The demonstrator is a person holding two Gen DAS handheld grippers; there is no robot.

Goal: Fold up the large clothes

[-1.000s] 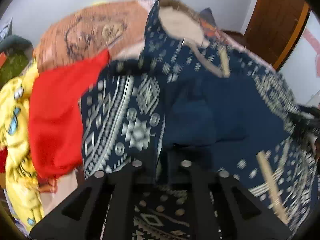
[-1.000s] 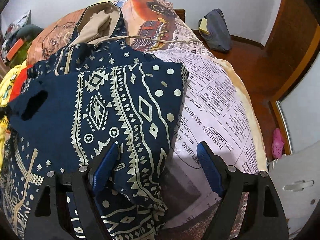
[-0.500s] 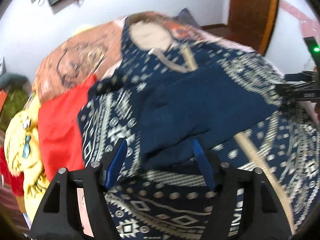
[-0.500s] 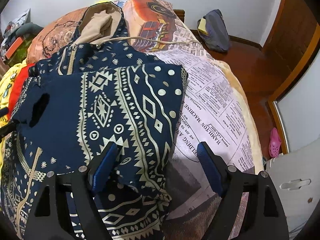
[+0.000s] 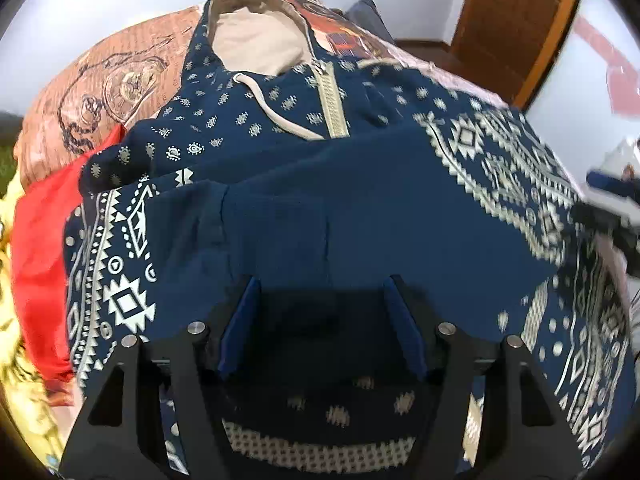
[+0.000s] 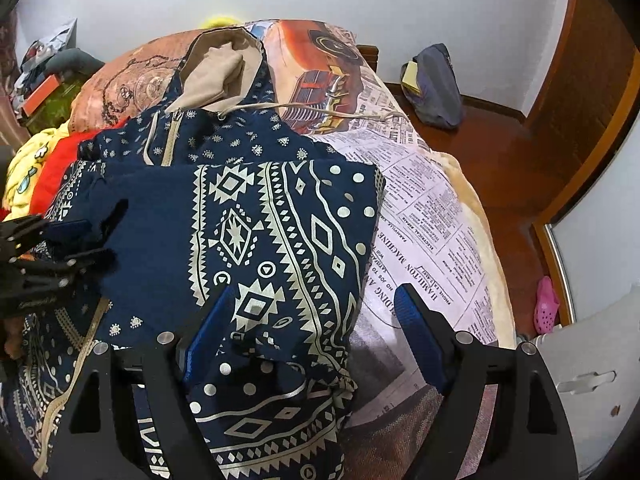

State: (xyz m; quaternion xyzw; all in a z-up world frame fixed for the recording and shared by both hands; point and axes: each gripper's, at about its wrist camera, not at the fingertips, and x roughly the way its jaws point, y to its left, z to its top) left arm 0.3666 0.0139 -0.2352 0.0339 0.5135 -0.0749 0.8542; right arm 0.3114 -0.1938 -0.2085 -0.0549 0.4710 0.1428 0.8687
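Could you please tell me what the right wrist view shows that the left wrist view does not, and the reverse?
Only the right wrist view shows the pink clog on the floor and the newspaper-print bedspread. Only the left wrist view shows the wooden door. Both show the navy patterned hoodie, its beige-lined hood, the red garment, and each gripper, left and right, open.

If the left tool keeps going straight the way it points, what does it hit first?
Most likely the plain navy sleeve folded across the hoodie, right ahead of the open left tool; depth is hard to judge.
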